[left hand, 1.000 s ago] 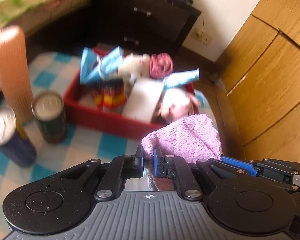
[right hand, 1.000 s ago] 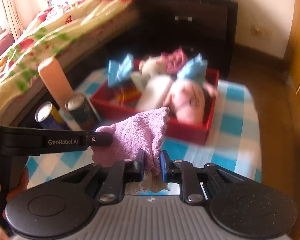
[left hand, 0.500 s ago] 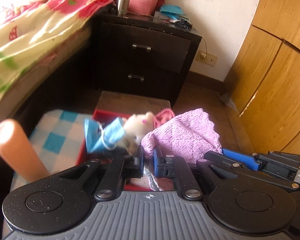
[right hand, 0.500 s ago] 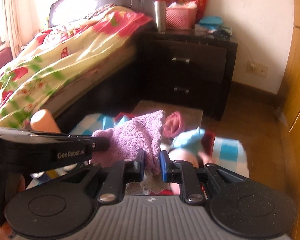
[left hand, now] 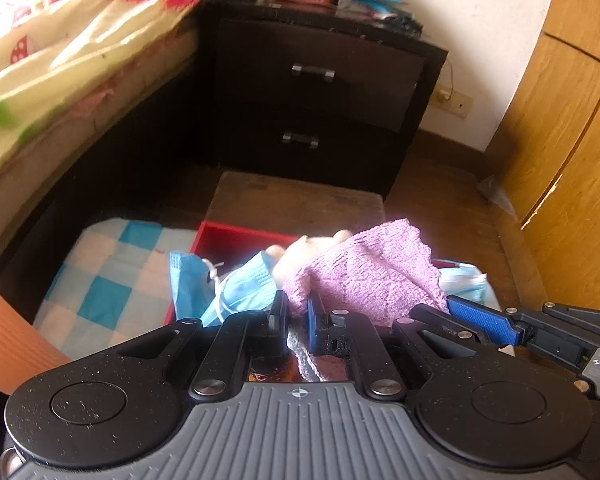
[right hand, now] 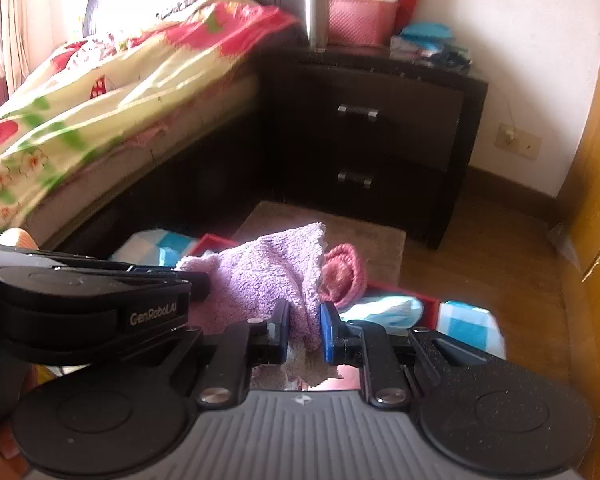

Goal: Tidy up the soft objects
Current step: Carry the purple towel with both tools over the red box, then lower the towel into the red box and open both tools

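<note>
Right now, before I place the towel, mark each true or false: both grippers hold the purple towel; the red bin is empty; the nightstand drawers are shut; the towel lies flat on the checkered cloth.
1. Both grippers hold the purple towel. True: the left gripper and the right gripper each pinch an edge.
2. The red bin is empty. False: blue face masks and other soft things lie in it.
3. The nightstand drawers are shut. True.
4. The towel lies flat on the checkered cloth. False: it hangs bunched between the grippers.
</note>
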`<state>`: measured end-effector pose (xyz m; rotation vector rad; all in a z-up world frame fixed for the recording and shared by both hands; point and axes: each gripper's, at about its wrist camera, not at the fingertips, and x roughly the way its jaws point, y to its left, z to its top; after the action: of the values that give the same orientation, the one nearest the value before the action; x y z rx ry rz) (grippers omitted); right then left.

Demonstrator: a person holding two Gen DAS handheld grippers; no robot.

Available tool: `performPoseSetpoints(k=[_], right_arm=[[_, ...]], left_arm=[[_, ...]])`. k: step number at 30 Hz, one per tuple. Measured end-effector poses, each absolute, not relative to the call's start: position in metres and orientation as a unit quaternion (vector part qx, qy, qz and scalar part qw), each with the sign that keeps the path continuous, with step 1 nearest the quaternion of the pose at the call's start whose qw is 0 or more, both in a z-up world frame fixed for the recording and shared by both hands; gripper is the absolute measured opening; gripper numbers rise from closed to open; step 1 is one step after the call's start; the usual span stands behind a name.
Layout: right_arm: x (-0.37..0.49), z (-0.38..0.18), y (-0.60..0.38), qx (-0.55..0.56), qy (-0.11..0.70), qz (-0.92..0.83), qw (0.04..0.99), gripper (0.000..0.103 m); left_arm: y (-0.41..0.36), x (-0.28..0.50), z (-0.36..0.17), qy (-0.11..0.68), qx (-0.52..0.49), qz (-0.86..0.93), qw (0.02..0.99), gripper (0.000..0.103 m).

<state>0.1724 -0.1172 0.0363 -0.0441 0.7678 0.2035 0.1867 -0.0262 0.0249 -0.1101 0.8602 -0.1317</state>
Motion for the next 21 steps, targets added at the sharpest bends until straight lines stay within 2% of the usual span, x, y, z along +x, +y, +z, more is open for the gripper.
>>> performPoseSetpoints(k=[8,10,15,17,19,21], right_arm=[[0.190,0.006,-0.115,-0.024,0.397,0.092,0.913,0.000],[0.192,0.003,-0.115,-0.025,0.398,0.086,0.913,0.000],[0.190,0.004,-0.119,-0.019,0.400,0.088,0.912,0.000],[0.187,0.005,-0.119,-0.020,0.402,0.087,0.911,0.000],[0.182,0.006,-0.119,-0.021,0.403,0.085,0.911,0.000],[0.177,0.008,-0.120,-0.020,0.405,0.085,0.910,0.000]], left_arm=[[-0.024,0.198,-0.001,0.436,-0.049,-0.050,0.897,0.011],[-0.023,0.198,-0.003,0.438,-0.049,-0.045,0.897,0.018],[-0.018,0.192,0.001,0.433,-0.056,-0.036,0.899,0.022],[-0.016,0.190,0.004,0.430,-0.055,-0.031,0.901,0.027],[-0.013,0.186,0.009,0.426,-0.055,-0.023,0.903,0.036],[-0.010,0.181,0.014,0.422,-0.055,-0.019,0.905,0.037]])
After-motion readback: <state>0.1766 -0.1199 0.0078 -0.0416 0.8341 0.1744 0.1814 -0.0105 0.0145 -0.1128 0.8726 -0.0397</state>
